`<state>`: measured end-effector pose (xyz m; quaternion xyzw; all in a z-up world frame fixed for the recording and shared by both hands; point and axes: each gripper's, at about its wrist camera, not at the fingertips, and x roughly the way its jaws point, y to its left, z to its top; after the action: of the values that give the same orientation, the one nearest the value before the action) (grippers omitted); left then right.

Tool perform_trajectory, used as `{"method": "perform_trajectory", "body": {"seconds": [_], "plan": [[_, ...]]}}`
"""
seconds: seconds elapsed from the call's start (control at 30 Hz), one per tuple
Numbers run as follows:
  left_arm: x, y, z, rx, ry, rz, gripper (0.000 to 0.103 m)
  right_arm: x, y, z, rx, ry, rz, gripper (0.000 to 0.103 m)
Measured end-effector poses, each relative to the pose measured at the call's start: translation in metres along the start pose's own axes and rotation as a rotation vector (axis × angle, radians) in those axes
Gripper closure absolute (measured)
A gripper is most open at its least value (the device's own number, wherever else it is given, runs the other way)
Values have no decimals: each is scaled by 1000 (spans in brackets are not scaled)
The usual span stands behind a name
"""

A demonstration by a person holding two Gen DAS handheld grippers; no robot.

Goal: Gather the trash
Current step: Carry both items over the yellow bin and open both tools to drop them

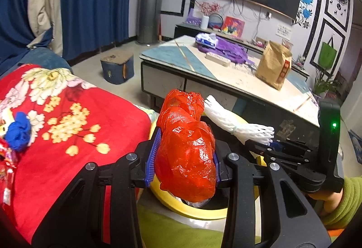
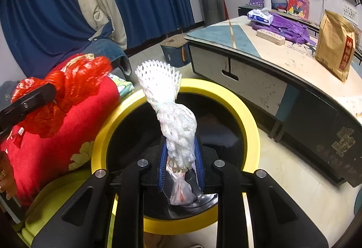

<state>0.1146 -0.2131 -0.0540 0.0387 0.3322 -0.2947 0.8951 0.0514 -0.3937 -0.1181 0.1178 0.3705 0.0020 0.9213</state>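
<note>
Two handheld grippers hover over a round yellow-rimmed trash bin (image 2: 248,116) that fills the lower centre of the right wrist view. The left gripper (image 1: 183,163), low in the centre of its own view, is clenched on a crumpled red plastic bag (image 1: 187,157), its blue pads pressing the bag from both sides. The right gripper (image 2: 181,167), at the bottom centre of its view, grasps a twisted white foam net sleeve (image 2: 174,116) by its lower end, and the sleeve stands up above the bin's dark opening. Inside the bin, below the jaws, lies a small clear plastic bag (image 2: 181,193). A red flowered blanket (image 1: 67,123) spreads across the left of the frame. A low table (image 1: 226,71) holding a brown paper bag (image 1: 273,64) sits at upper right.
</note>
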Motion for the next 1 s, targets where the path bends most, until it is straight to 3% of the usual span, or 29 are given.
{"method": "perform_trajectory", "body": {"seconds": [0.57, 0.67, 0.7, 0.83, 1.0], "plan": [[24, -9, -4, 17, 47, -24, 71, 8, -12, -8, 52, 39, -2, 71], [25, -7, -4, 8, 49, -21, 53, 6, -12, -7, 58, 30, -4, 61], [25, -7, -4, -1, 48, -15, 41, 5, -13, -7, 62, 27, -4, 55], [21, 2, -4, -34, 35, 9, 11, 4, -12, -6, 66, 22, -10, 50], [12, 12, -3, -76, 17, 26, 11, 3, -10, -5, 59, 15, -8, 45]]}}
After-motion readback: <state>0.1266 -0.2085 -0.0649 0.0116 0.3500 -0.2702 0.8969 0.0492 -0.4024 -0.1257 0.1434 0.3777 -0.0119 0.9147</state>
